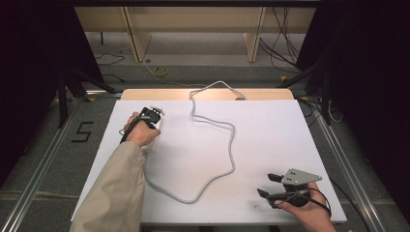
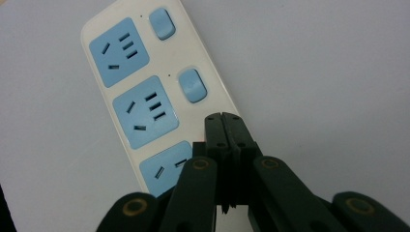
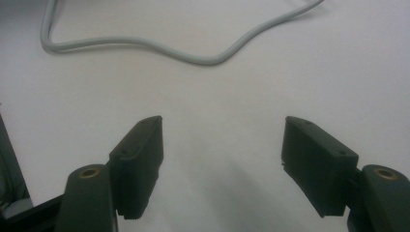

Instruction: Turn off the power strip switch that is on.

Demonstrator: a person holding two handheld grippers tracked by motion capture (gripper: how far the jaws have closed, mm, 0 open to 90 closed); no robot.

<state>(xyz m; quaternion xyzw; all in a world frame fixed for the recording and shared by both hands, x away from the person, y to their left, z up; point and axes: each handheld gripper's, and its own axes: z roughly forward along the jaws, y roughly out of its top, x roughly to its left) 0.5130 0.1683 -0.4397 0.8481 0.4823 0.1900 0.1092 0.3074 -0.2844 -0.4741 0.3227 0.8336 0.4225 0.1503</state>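
White table (image 1: 270,130) is crossed by a grey cable (image 1: 227,145). Blue sockets and switches of the power strip (image 2: 145,92) are resolved from the left gripper (image 2: 223,118), whose jaws are pressed together over it. Right gripper (image 3: 222,159) is held spread above bare table.

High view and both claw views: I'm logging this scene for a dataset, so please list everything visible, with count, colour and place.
power strip: one, white with blue sockets and blue switches, far left of the table, under the left claw
cord: one, light grey, winds from the strip across the table's middle and off its far edge
table: one, white top with a wooden far edge
marking "5": one, black, on the floor left of the table
yellow cable: one coil, on the floor beyond the table
left claw: black, jaws shut together over the strip beside a switch
right claw: black, jaws apart, over bare table at near right
sleeve: beige, left forearm
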